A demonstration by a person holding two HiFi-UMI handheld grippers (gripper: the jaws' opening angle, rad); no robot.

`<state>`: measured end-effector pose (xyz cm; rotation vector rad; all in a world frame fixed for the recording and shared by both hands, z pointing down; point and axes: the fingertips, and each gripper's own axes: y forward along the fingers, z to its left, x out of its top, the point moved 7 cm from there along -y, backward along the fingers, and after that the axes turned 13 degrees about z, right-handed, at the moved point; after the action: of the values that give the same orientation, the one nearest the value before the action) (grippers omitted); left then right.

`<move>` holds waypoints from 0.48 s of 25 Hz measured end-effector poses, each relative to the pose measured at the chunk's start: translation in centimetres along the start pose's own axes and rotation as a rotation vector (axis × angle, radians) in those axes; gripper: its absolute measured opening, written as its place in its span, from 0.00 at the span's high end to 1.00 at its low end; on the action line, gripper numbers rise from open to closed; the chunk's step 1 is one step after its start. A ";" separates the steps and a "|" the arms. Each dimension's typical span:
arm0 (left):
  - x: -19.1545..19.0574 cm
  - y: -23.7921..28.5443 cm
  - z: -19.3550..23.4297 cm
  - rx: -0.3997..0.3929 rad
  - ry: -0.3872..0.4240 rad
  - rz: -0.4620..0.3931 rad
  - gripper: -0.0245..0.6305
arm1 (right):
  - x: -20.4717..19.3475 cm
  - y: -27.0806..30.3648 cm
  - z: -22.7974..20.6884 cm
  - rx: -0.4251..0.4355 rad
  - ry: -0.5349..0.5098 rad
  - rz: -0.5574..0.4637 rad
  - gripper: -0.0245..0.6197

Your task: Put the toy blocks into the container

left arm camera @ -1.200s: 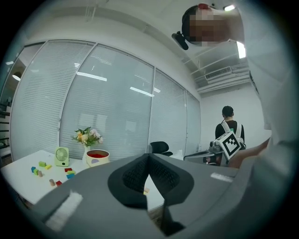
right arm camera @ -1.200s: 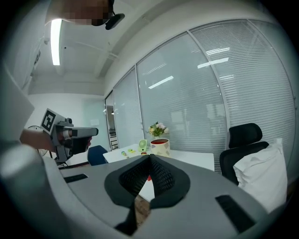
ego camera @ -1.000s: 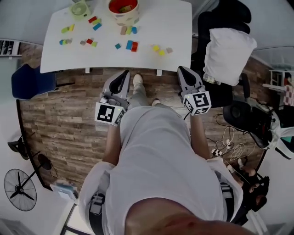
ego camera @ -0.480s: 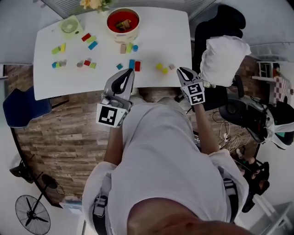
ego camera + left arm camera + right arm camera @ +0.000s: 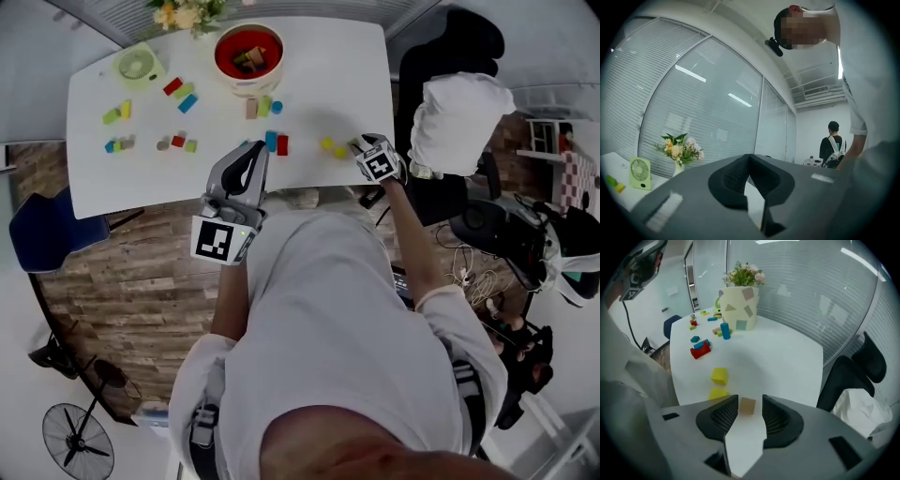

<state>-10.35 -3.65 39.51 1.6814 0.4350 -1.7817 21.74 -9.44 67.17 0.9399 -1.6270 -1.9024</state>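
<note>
A red-lined container [image 5: 248, 54] stands at the back of the white table [image 5: 347, 75], with several coloured blocks scattered in front of it. My right gripper [image 5: 750, 411] hangs over the table's front right part. Its jaws are opening around a small tan block [image 5: 747, 405], and the pads stand clear of it. Two yellow blocks [image 5: 719, 375] lie just to the block's left, and a red block [image 5: 701, 350] lies beyond them. In the right gripper view the container [image 5: 738, 308] looks cream with coloured patches. My left gripper [image 5: 255, 150] is shut and empty at the table's front edge, pointing up and away.
A green fan [image 5: 138, 66] and a vase of flowers [image 5: 183, 14] stand at the table's back left. To the right of the table is a black chair with a white cushion [image 5: 464, 112]; a blue chair [image 5: 47, 230] is at the left. A person [image 5: 833, 143] stands far off.
My right gripper has moved forward from in front of the body out over the table's front right, by the yellow blocks. The left gripper has come up to the table's front edge.
</note>
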 end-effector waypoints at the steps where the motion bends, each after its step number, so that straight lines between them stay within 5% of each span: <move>1: 0.1 0.0 0.1 0.015 -0.003 -0.002 0.96 | 0.0 0.6 -0.2 0.011 -0.009 0.019 0.71; 12: 0.2 0.0 1.1 0.148 -0.047 -0.016 0.96 | -0.3 4.0 0.6 0.063 -0.149 0.105 0.77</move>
<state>-11.23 -4.39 39.47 1.7363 0.3033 -1.9017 21.22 -9.59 71.18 0.7361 -1.7943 -1.8989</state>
